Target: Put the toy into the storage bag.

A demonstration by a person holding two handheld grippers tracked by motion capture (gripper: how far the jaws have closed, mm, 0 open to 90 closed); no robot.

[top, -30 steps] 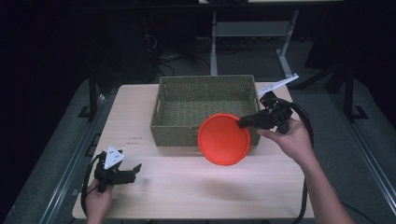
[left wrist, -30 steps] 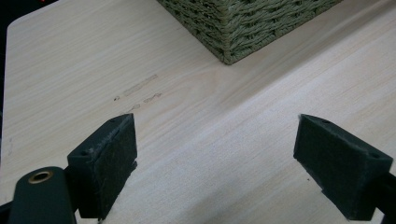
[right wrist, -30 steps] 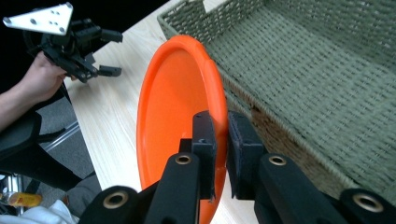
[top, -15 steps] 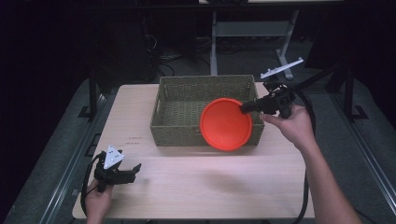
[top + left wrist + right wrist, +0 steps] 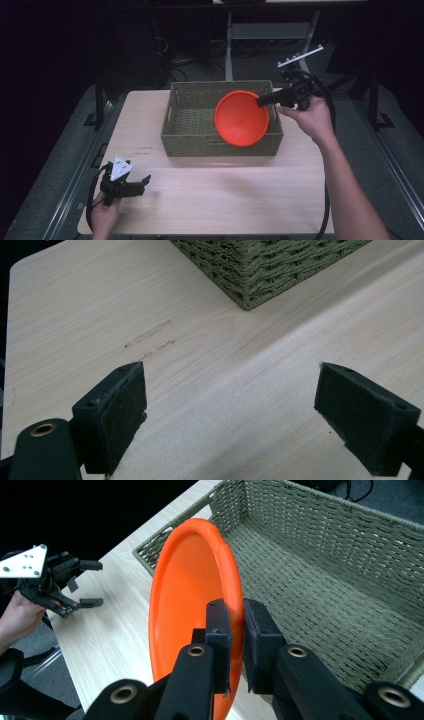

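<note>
An orange plate (image 5: 241, 118) hangs tilted on edge over the right half of the woven green basket (image 5: 190, 137). My right gripper (image 5: 262, 99) is shut on the plate's rim at the basket's right end. In the right gripper view the plate (image 5: 192, 595) stands upright between the jaws of the right gripper (image 5: 237, 625), above the basket's bare floor (image 5: 320, 610). My left gripper (image 5: 142, 182) rests open near the table's front left corner. In the left gripper view its pads (image 5: 116, 405) stand wide apart over bare wood, with the basket's corner (image 5: 255, 270) beyond.
The light wooden table (image 5: 220, 190) has free room in front of and left of the basket. A metal stand (image 5: 235, 40) and cables lie on the dark floor behind. Cables trail from both grippers.
My right gripper has carried the orange plate up and back, from in front of the basket's front wall to over its right half. The left gripper has stayed put.
</note>
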